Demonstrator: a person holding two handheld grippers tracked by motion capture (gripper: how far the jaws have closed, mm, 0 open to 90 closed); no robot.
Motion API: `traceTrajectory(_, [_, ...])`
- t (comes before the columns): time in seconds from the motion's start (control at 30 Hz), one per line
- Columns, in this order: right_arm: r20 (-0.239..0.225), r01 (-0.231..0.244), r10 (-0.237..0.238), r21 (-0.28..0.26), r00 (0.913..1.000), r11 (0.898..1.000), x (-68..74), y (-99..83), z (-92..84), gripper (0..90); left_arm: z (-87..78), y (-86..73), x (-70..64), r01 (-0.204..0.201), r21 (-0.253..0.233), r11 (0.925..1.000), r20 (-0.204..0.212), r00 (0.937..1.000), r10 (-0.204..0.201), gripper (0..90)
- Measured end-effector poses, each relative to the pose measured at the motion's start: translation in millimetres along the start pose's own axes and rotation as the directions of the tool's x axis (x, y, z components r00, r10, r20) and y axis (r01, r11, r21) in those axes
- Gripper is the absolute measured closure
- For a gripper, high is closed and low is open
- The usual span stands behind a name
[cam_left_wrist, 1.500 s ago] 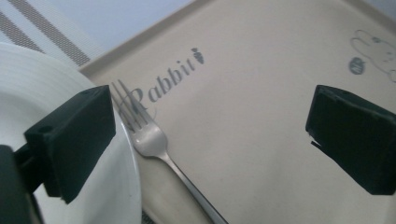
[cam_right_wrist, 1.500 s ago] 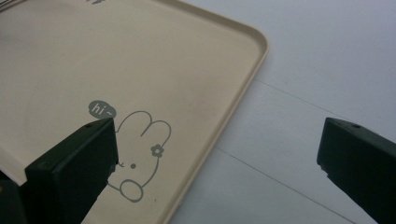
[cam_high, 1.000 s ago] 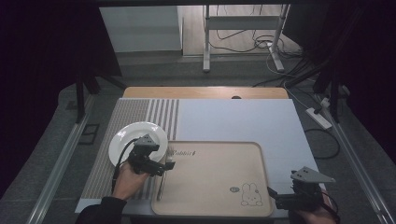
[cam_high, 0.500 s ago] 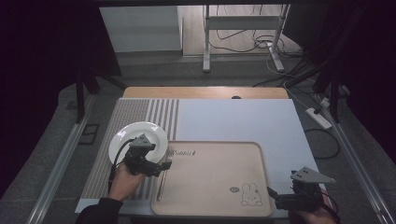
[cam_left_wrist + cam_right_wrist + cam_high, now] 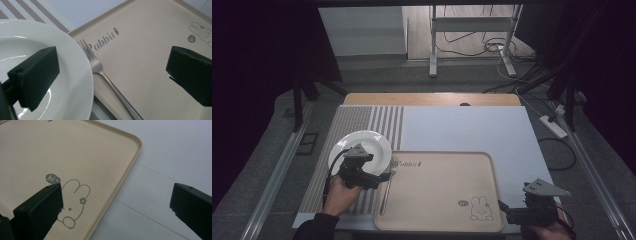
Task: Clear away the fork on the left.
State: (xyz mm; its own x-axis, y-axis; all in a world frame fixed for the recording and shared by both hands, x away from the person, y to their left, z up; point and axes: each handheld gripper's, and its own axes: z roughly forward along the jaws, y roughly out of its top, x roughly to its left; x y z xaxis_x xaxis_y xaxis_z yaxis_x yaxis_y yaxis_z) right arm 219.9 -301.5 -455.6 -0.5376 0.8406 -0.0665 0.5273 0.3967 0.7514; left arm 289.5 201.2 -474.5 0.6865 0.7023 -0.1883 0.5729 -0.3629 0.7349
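- The fork (image 5: 105,75) lay along the left edge of the beige tray (image 5: 489,165), tines toward the far left corner, just beside the rim of the white plate (image 5: 377,142); whether tines and plate touched could not be told.
- It looked thin, stiff and smooth metal: light, likely slippery, and lying flat, so hard to get jaws under. The handle's middle seemed the best place to pinch, across its narrow width, clear of the plate.
- The plate, probably ceramic, would chip if knocked; it rested on the striped mat (image 5: 362,117) at the table's left side.
- The left gripper (image 5: 379,179) hovered over the plate's near edge and the fork, jaws spread wide, holding nothing.
- The right gripper (image 5: 506,212) waited at the tray's near right corner, jaws also wide apart and empty.
- Compared with a second earlier, the left gripper had drawn slightly back toward the near edge; fork, plate, tray and right gripper lay as before.
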Motion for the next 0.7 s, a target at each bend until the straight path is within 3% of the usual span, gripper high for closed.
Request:
traceTrajectory(0.17, [-0.002, 0.007, -0.007, 0.001, 1.0000, 1.000, 0.8, 0.0, 0.2, 0.0, -3.3, -2.5, -0.7, -0.006, 0.004, 1.0000, -0.026, 0.9997, 0.006, 0.2])
traceTrajectory(0.7, [0.007, 0.002, -0.002, -0.001, 1.0000, 1.000, 0.8, 0.1, -0.3, 0.0, -15.6, -17.4, 1.9, 0.005, -0.013, 0.9999, -0.043, 0.9991, -0.006, 0.2])
